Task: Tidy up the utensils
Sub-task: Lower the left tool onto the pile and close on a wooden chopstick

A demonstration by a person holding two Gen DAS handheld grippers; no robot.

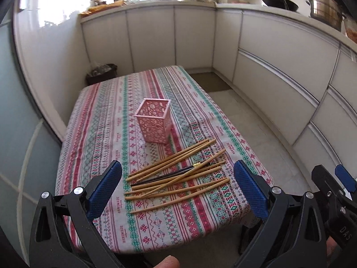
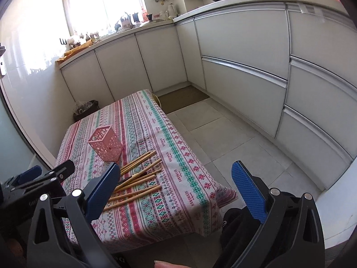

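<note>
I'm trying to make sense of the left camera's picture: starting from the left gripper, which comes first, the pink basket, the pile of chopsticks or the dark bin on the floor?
1. Chopsticks: nearest, lying loose on the tablecloth just ahead of the left gripper, between its open jaws.
2. Pink basket: upright, mid-table, just beyond the pile.
3. Dark bin: farthest, on the floor past the table's far left corner.

We are in a home kitchen. Ahead of our grippers, white flat-fronted cabinets with metal rail handles (image 2: 243, 67) wrap around the corner under a pale countertop (image 1: 234, 5). Up to the right on that counter sit a black frying pan (image 1: 279, 1) and a steel stockpot (image 1: 325, 11). Far ahead, a bright window (image 2: 100, 2) lights a sill crowded with small jars. Below us stands a low table under a striped red-and-green patterned cloth (image 1: 107, 120), on a pale tiled floor (image 2: 234, 143).
</note>
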